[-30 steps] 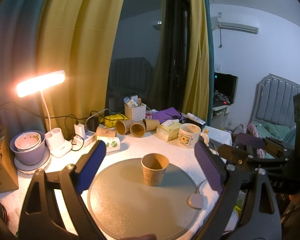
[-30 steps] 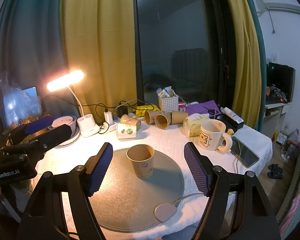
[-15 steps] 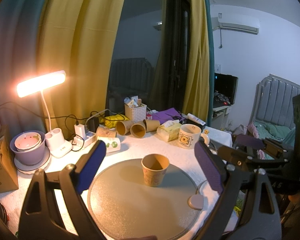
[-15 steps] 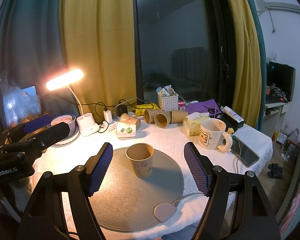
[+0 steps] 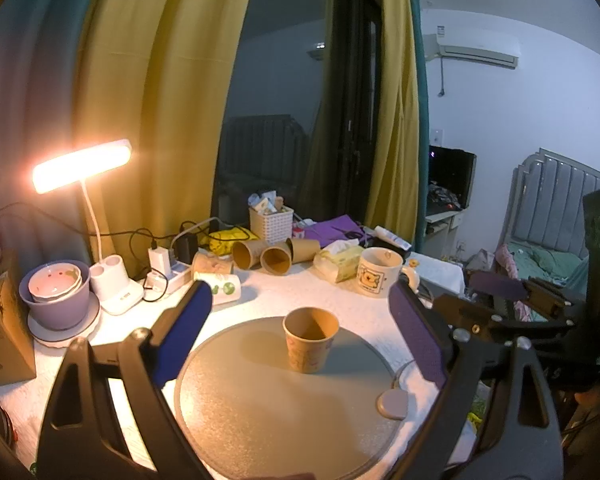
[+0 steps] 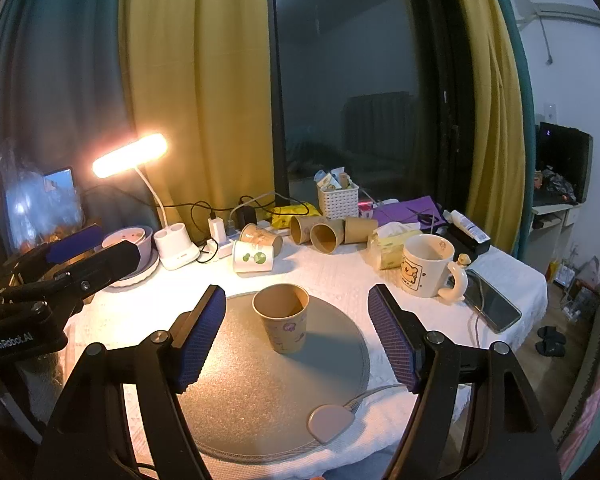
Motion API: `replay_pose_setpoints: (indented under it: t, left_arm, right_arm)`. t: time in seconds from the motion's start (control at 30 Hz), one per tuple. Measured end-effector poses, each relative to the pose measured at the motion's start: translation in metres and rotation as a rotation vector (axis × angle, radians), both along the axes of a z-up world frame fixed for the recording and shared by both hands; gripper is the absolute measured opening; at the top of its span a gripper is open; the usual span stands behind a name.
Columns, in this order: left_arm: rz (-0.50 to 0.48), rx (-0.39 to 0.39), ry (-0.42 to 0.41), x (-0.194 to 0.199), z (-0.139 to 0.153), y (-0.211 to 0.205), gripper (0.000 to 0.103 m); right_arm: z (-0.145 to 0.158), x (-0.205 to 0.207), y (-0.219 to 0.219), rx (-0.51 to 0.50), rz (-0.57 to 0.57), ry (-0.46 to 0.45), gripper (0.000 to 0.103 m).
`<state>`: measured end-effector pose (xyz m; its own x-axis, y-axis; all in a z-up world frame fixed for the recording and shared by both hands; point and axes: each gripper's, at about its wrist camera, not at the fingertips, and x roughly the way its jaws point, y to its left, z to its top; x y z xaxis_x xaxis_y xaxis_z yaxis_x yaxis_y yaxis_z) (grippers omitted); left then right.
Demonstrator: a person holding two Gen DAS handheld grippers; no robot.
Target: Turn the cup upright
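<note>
Between your right fingers (image 6: 296, 338), which stood spread wide and held nothing, the paper cup (image 6: 283, 318) sat untouched; your left fingers (image 5: 304, 338) were equally parted and empty. It stood near the far edge of the round grey mat (image 6: 260, 392) at the bench's near edge. I judged it light, thin-walled and easily crushed, best pinched gently across the mid-wall. Its long axis ran vertical, mouth upward, so the flip looked done.

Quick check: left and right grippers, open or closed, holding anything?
Left gripper: open, holding nothing.
Right gripper: open, holding nothing; the paper cup stands upright on the round mat, untouched.
</note>
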<state>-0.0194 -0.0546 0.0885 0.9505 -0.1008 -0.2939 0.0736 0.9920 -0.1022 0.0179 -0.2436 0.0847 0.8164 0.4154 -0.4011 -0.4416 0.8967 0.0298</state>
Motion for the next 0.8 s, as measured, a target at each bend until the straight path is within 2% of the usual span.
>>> replay_pose_setpoints:
  t: [0.63, 0.8]
  left_arm:
    - [-0.002, 0.002, -0.003, -0.0001, 0.0002, 0.0000, 0.091]
    - [-0.021, 0.022, -0.046, -0.0030, -0.0010, -0.0058, 0.091]
  right_arm:
    - [0.0006, 0.0008, 0.0000, 0.000, 0.001, 0.001, 0.077]
    - [-0.0003, 0.0004, -0.0008, -0.003, 0.005, 0.003, 0.077]
